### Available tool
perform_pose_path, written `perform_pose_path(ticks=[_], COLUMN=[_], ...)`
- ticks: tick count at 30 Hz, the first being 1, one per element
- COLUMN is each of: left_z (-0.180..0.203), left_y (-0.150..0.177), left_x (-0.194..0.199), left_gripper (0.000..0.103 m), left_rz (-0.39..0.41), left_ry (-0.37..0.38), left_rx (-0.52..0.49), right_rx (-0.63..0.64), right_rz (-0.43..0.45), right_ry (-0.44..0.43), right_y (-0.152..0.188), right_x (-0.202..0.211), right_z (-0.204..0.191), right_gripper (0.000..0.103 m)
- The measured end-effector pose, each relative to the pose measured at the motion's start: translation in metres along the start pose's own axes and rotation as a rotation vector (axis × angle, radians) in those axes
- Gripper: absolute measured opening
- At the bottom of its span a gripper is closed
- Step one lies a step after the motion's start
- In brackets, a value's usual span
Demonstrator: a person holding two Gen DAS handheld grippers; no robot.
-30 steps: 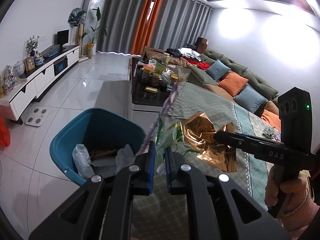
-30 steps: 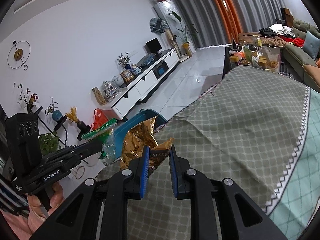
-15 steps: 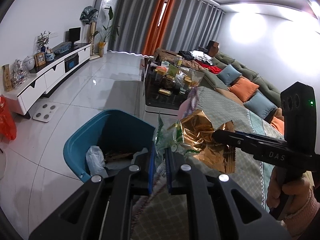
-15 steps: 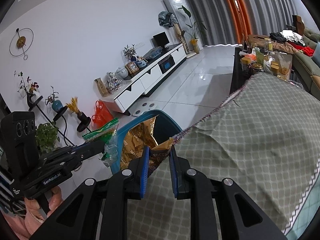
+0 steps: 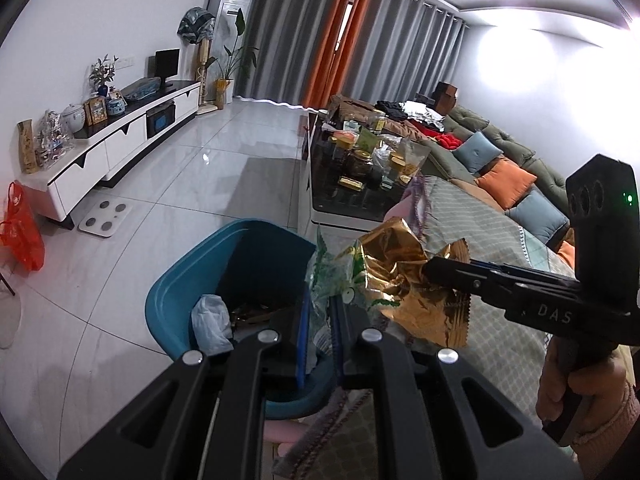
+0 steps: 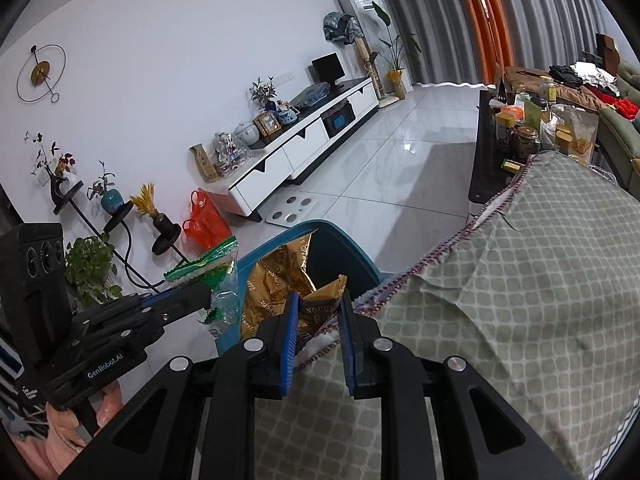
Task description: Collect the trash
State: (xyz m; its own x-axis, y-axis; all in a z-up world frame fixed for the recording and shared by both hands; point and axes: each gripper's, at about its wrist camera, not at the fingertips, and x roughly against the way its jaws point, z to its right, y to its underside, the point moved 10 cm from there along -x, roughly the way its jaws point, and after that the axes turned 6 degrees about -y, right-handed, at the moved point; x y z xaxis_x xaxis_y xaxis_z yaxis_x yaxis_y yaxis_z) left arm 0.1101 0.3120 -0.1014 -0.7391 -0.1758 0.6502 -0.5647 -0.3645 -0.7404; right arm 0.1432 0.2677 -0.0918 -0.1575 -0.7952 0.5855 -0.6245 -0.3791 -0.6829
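Note:
My left gripper (image 5: 320, 314) is shut on a crumpled green-and-clear plastic wrapper (image 5: 332, 276), held over the near rim of a blue trash bin (image 5: 172, 304). In the right wrist view the same gripper (image 6: 206, 294) comes in from the left with the green wrapper (image 6: 204, 264). My right gripper (image 6: 319, 304) is shut on a golden foil wrapper (image 6: 272, 292), which hangs at the bin's rim (image 6: 348, 240). The left wrist view shows this gripper (image 5: 430, 270) from the side, with the golden wrapper (image 5: 400, 280) beside the green one. A white crumpled bag (image 5: 210, 322) and other scraps lie inside the bin.
A table under a patterned grey-green cloth (image 6: 520, 280) borders the bin on the right. Beyond it stand a dark coffee table with jars (image 5: 360, 168) and a sofa with cushions (image 5: 504, 176). A white TV cabinet (image 5: 120, 136), a floor scale (image 5: 105, 220) and an orange bag (image 5: 20, 232) are left.
Both grippers have travelled off the cloth toward the blue bin, which now sits closer and more central. Each still holds its wrapper.

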Motion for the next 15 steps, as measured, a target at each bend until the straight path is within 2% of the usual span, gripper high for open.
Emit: perform_pose_path(ticks=[15], left_z=[-0.01], left_y=[-0.001], left_x=[-0.015], left_gripper=[0.012], left_rz=[-0.022], left_ry=[-0.037], left_rx=[0.021], right_rx=[-0.002], right_rz=[-0.028], right_ry=[0.031], right_y=[-0.006], right_x=[-0.025], right_z=[0.001], right_gripper=[0.02])
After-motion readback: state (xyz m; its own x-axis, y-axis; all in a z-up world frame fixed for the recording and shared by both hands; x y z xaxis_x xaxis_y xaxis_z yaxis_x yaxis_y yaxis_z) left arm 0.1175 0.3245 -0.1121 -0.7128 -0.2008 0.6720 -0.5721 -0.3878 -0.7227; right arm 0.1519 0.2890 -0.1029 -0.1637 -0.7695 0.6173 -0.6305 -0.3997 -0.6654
